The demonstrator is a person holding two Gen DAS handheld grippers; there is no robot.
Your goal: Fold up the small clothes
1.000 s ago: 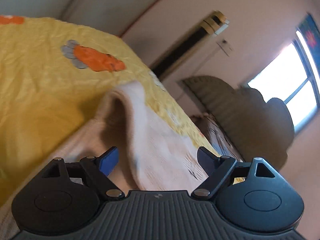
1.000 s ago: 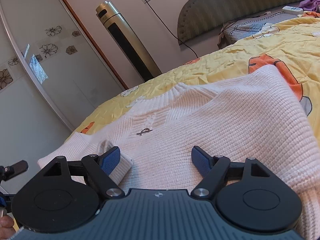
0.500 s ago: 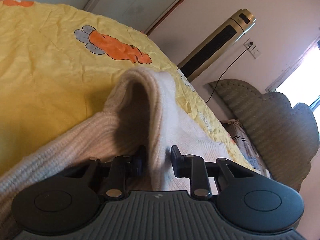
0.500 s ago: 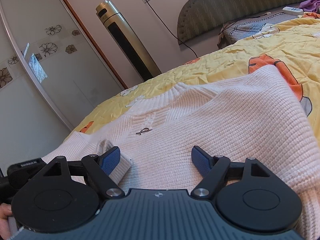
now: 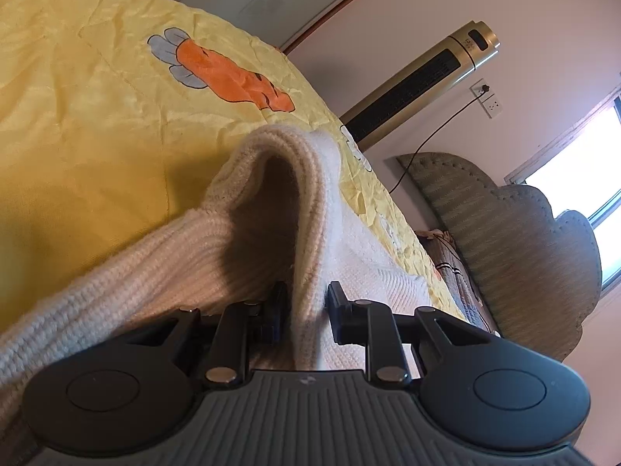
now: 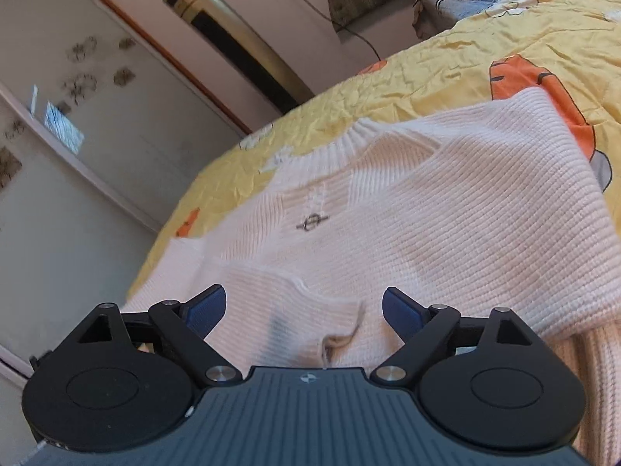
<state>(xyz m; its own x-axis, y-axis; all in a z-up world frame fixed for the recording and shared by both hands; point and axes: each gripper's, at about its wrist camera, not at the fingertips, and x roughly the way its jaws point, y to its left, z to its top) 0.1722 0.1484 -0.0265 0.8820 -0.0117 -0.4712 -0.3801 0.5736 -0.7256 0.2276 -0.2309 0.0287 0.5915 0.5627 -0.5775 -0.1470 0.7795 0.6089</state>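
We are closing our left hand-held gripper (image 5: 308, 312) on the sweater (image 6: 446, 209) cuff (image 5: 306, 178) at twelve o'clock to fold it inward, while our right hand-held gripper (image 6: 304, 310) is opening wide, nothing pinched.

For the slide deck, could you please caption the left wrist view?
Left gripper closing on a raised fold of the cream knit sweater, lying on a yellow carrot-print bedspread.
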